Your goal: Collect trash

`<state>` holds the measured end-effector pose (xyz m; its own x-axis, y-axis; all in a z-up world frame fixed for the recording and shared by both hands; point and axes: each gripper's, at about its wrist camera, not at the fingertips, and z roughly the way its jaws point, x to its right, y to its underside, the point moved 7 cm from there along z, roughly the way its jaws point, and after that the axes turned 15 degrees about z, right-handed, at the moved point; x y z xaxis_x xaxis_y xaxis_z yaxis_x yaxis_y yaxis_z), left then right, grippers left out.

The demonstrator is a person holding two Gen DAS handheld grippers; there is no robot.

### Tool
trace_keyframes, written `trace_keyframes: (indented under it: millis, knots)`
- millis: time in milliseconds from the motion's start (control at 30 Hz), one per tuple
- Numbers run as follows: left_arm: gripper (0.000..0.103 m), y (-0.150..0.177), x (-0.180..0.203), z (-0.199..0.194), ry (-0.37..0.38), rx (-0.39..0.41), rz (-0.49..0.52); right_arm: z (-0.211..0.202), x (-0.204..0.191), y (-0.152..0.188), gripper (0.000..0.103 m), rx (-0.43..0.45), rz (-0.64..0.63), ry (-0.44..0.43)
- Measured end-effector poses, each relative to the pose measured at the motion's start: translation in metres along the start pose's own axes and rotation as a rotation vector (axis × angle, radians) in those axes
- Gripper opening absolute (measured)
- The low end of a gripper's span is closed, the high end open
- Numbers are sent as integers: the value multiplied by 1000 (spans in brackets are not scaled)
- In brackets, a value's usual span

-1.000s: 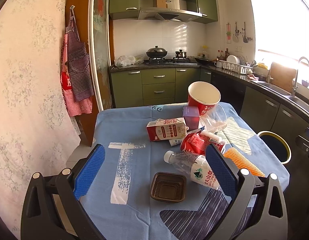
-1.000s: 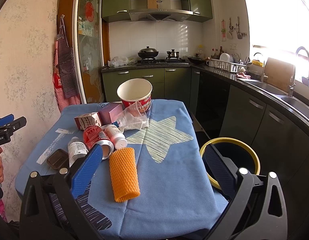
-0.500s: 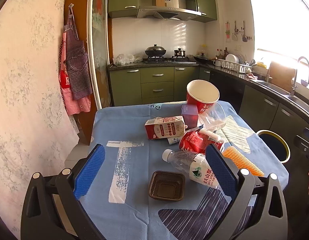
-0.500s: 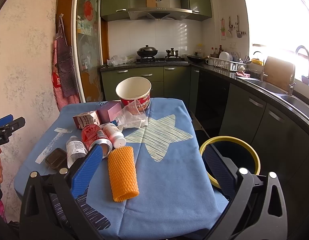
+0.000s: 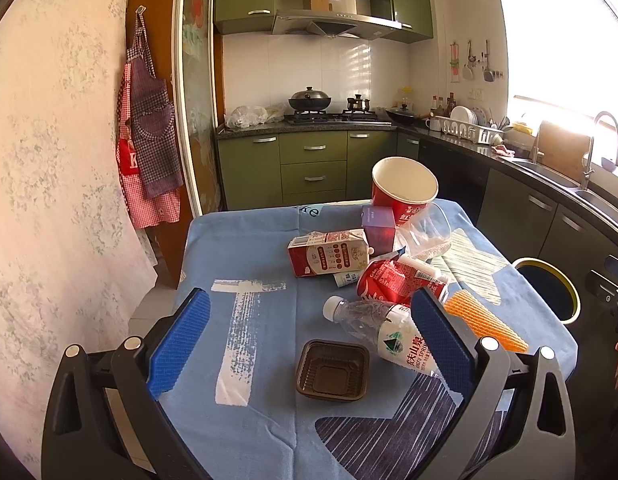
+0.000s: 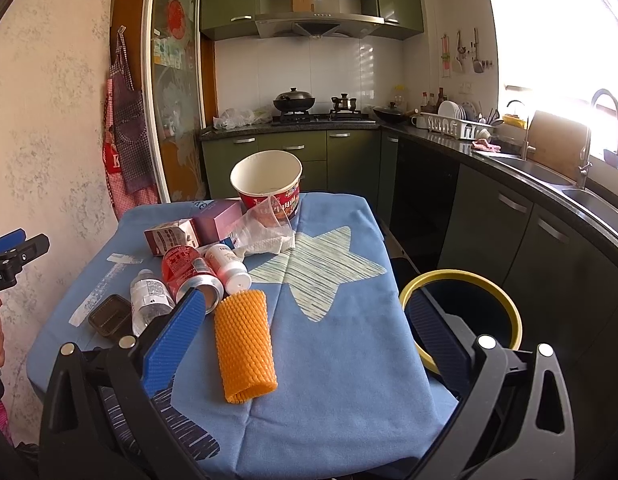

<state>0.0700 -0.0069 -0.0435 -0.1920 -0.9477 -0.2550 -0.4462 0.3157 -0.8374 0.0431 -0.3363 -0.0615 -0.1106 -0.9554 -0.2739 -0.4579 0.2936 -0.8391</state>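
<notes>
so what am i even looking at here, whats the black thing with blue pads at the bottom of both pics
Those are two handheld grabbing tools, one per hand, each with a camera looking out between its blue-padded fingers. One picture comes from the left gripper, the other from the right gripper. Both are open and hold nothing. On the blue tablecloth lies trash: an orange foam sleeve, a plastic bottle, a brown tray, a red can, a milk carton and a paper bowl. A yellow-rimmed bin stands beside the table.
</notes>
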Motion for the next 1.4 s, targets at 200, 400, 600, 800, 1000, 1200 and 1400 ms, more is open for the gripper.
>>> trace_keyframes:
  millis: [200,400,600,800,1000,1200,1400]
  knots:
    - [99,0,0,1,2,-2,1,0,0,1,97,-1,0,1]
    - [99,0,1,1,1,-3,1,0,0,1,97,-2,1,0]
    - [99,0,2,2,1,-2,3,1,0,1,97,-1,0,1]
    - [99,1,3,4,0,-8,6,2,1,2,97,-6,2,3]
    - [99,-1,-4,21,6,-29,0,15,4,4,97,-36,3,17]
    - [99,-23,-16,62,-12,-46,22,42,5,-16,97,-73,-17,29]
    - [99,-55,-34,122,-41,-46,17,105,7,-49,97,-233,60,-59]
